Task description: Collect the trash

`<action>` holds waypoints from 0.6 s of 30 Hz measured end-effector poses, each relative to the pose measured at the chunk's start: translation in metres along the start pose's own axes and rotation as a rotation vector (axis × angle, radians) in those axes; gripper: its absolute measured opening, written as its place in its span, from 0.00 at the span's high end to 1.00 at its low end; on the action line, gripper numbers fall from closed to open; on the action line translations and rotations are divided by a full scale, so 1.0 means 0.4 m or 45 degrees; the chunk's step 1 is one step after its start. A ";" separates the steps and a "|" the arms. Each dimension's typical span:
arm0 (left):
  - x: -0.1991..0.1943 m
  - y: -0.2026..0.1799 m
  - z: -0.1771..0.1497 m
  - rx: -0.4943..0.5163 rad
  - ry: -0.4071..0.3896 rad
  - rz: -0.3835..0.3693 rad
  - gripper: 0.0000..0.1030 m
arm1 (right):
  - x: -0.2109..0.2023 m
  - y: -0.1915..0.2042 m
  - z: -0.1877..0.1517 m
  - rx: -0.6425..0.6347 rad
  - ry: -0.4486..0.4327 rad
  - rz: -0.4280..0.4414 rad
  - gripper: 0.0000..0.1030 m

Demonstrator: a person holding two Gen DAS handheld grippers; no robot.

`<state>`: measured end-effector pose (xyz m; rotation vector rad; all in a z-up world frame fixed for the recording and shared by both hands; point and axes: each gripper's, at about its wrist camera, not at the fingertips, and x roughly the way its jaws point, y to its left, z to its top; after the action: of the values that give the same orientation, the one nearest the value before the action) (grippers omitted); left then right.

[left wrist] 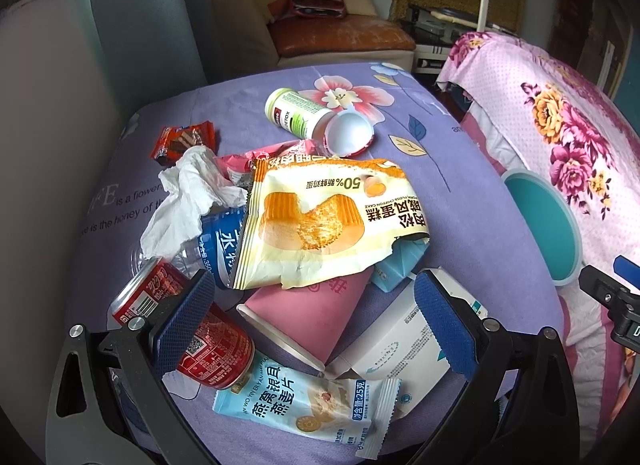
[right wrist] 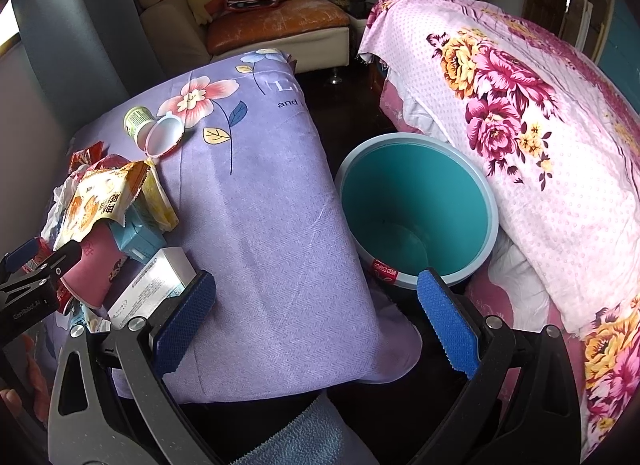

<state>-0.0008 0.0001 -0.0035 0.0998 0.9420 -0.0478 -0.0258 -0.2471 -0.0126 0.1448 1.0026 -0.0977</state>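
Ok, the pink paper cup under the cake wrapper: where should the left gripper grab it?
Grip the pink paper cup near its open rim, which lies on its side facing the left gripper. Come straight in from the near side, pinching the rim flat; the cake wrapper covers its far end.

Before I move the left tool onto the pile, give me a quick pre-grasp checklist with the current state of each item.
1. Left tool open: ok, jaws spread wide with nothing between the pads.
2. Right tool free: ok, open and carrying nothing.
3. Target in line: ok, the pink paper cup lies on its side between the left tool's fingers.
4. Cup clear to lift: not ok, the yellow cake wrapper overlaps its far end.
5. Neighbours clear: not ok, the red can and white box lie close beside the fingers.
6. Teal bin ready: ok, upright and open beside the purple-covered surface.
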 end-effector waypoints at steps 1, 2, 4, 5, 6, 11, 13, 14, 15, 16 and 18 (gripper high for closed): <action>0.000 0.001 0.001 0.000 0.000 0.000 0.03 | 0.001 -0.002 0.000 0.002 0.002 0.001 0.06; 0.001 0.001 0.000 -0.001 0.000 -0.001 0.03 | 0.002 -0.003 -0.001 0.004 0.003 0.002 0.06; 0.000 0.002 0.002 -0.001 0.001 -0.002 0.03 | 0.004 -0.005 0.000 0.005 0.006 0.004 0.06; 0.001 0.002 0.001 -0.001 0.001 -0.001 0.03 | 0.006 -0.005 0.000 0.005 0.008 0.004 0.06; 0.001 0.003 0.002 -0.001 0.001 -0.001 0.03 | 0.007 -0.005 -0.001 0.005 0.009 0.005 0.06; 0.008 0.000 -0.005 -0.001 0.005 0.000 0.03 | 0.012 -0.004 -0.003 0.004 0.015 0.004 0.06; 0.015 -0.002 -0.009 -0.001 0.008 -0.001 0.03 | 0.013 -0.005 -0.003 0.006 0.015 0.004 0.06; 0.017 -0.002 -0.011 0.000 0.010 0.000 0.03 | 0.014 -0.006 -0.002 0.009 0.015 0.003 0.06; 0.017 -0.003 -0.011 0.001 0.010 0.000 0.03 | 0.015 -0.008 -0.002 0.013 0.016 0.002 0.06; 0.020 -0.003 -0.014 0.002 0.010 0.001 0.03 | 0.016 -0.010 -0.002 0.016 0.018 0.002 0.06; 0.017 -0.002 -0.011 -0.002 0.010 -0.002 0.03 | 0.019 -0.013 -0.002 0.020 0.022 0.000 0.06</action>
<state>-0.0004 -0.0001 -0.0117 0.0977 0.9496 -0.0481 -0.0233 -0.2524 -0.0200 0.1601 1.0193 -0.1044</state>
